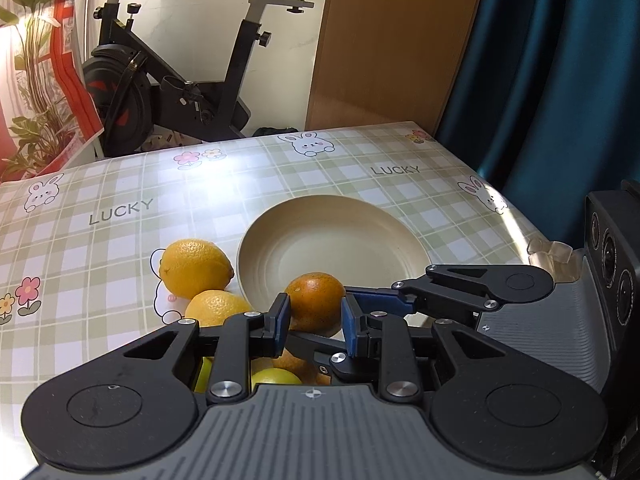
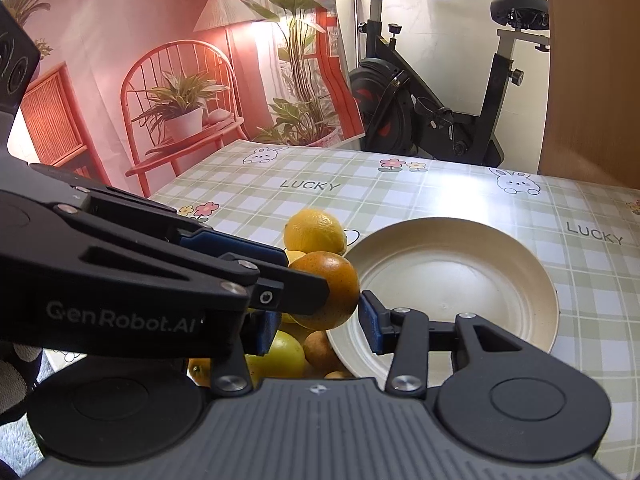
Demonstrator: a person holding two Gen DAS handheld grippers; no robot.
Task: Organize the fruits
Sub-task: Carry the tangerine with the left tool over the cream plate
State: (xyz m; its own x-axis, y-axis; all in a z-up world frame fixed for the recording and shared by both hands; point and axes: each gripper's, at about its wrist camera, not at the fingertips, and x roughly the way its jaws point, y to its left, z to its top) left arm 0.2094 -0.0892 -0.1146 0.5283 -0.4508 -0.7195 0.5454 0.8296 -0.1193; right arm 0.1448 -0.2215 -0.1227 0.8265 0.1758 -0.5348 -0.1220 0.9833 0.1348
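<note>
Left gripper (image 1: 315,322): jaws clenched on orange (image 1: 316,300) | right gripper (image 2: 316,326): jaws part-open against orange, grip unclear

A table (image 1: 120,184) carries everything, covered by a green-and-white checked cloth printed with rabbits, flowers and the word LUCKY. On it rest an empty cream plate (image 1: 334,216) and, just beside its rim, two lemons (image 1: 195,267).

tablecloth (image 1: 120,184): "LUCKY", printed repeatedly between the bunnies
left gripper (image 2: 304,292) arm: "GenRobot.AI", white, lower left of frame
</note>
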